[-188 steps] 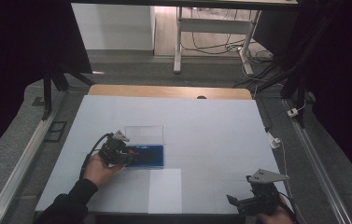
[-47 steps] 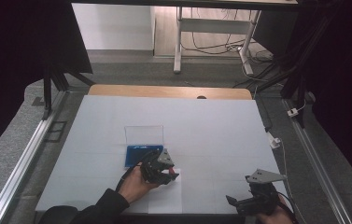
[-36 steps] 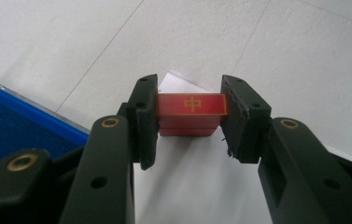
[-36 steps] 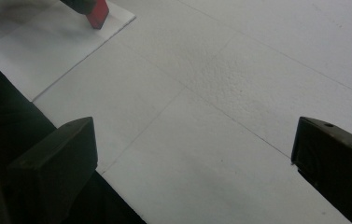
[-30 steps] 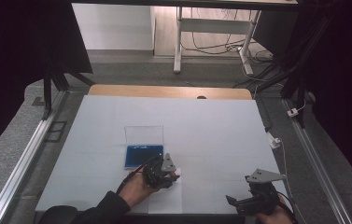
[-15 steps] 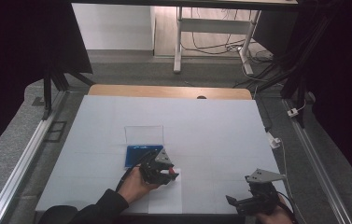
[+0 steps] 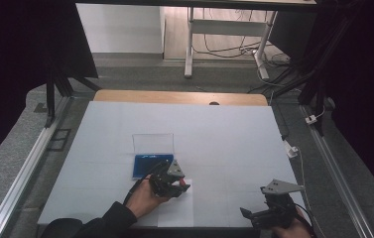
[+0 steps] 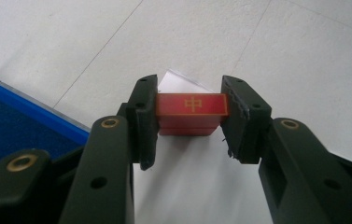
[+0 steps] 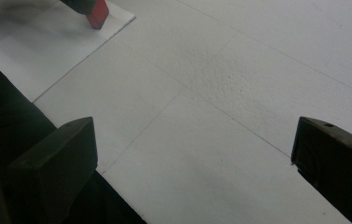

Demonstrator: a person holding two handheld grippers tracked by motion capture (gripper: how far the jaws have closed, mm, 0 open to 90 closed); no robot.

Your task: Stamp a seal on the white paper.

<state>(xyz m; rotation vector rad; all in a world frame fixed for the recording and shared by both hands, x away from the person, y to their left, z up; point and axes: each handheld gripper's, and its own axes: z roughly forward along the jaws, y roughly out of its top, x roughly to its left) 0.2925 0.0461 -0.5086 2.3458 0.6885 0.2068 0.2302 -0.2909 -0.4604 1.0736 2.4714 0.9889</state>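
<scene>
A red rectangular block [image 8: 191, 112] with a gold mark on its top is clamped between the jaws of my left gripper [image 8: 190, 100]. In the high view the left gripper [image 7: 180, 184] holds it just in front of the blue box, over the far edge of a white paper sheet [image 7: 177, 212]. The block's lower end [image 9: 98, 13] reaches down to the sheet [image 9: 47, 51]; whether it touches I cannot tell. My right gripper [image 7: 248, 216] rests at the table's near right edge, and its jaws [image 9: 192, 154] stand wide apart with nothing between them.
A shallow blue box [image 7: 147, 164] lies on the white table, its clear lid [image 7: 153, 143] standing upright behind it. The box corner [image 8: 5, 116] is left of my left jaw. A wooden strip [image 7: 179, 97] borders the far edge, and metal rails run along both sides.
Since the oldest frame my left gripper has moved from the blue box's left side to the paper sheet in front of it. Over the last second nothing moved. The right gripper stayed put.
</scene>
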